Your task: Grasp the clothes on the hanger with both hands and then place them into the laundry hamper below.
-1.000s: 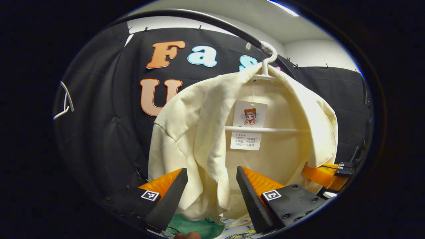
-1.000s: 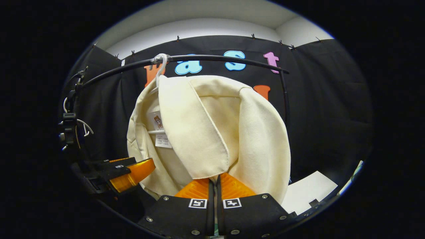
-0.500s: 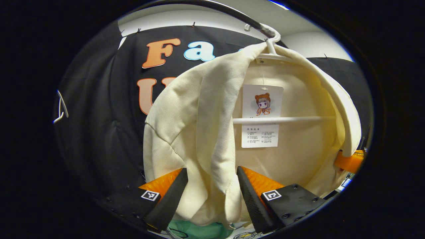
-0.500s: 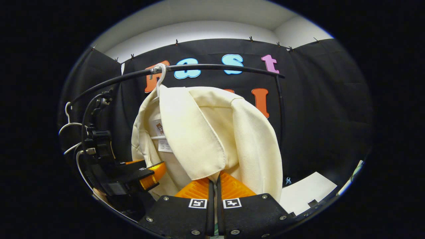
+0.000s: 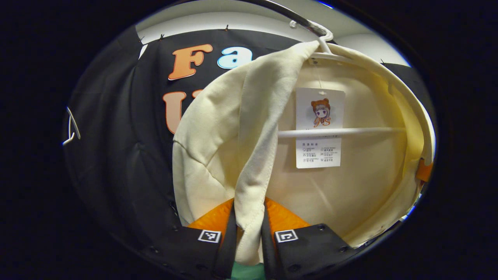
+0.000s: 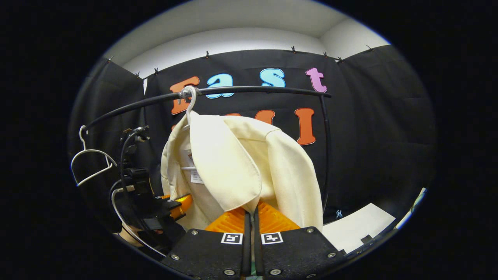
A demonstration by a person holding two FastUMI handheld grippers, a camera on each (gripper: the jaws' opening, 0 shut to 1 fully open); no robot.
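Left gripper (image 5: 248,237) and right gripper (image 6: 251,229) each pinch a jacket (image 5: 233,128) edge.

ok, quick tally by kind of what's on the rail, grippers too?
Cream fabric jacket: 1
White plastic hangers: 2, one under the jacket, one bare
Orange-and-black grippers: 2, left gripper and right gripper, jaws of each shut on the jacket
Total: 5

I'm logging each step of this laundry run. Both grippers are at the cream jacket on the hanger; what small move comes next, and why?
Probably lift the jacket up and off the white hanger. The left gripper pinches the front edge, the right gripper is shut on the other flap, and the hanger is hooked on the black rail.
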